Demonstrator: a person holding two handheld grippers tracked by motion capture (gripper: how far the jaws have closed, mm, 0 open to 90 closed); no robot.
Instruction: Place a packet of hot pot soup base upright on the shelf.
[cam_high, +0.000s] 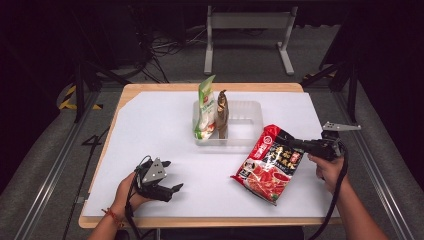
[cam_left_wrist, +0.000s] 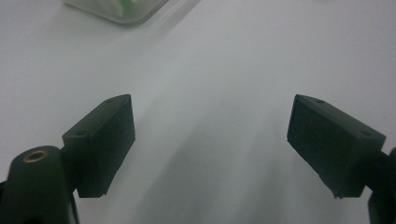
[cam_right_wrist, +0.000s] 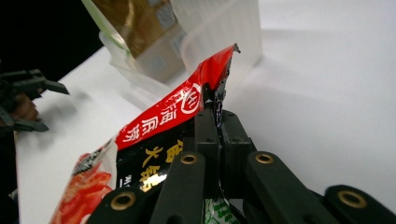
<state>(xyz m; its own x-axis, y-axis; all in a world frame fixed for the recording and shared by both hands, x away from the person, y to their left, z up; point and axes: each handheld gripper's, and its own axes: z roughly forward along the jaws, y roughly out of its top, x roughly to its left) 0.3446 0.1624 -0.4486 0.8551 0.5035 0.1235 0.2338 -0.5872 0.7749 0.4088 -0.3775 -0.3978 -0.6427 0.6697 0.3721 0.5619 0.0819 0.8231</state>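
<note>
Count: 2 grippers, left gripper (cam_high: 170, 176) and right gripper (cam_high: 285, 140). 3 food packets total: 1 red packet (cam_high: 268, 162) at the right gripper's jaws, 1 green-white pouch (cam_high: 205, 107) and 1 brown packet (cam_high: 222, 113) beyond them, well apart. 1 clear tray (cam_high: 250, 117) holding those two. 1 table (cam_high: 150, 130).

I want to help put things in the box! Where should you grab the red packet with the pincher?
Best by its flat sealed top edge, coming in from the right side. The red packet is thin there, so the jaws can pinch it. The right gripper already holds that corner, shut on it, beside the clear tray.
</note>
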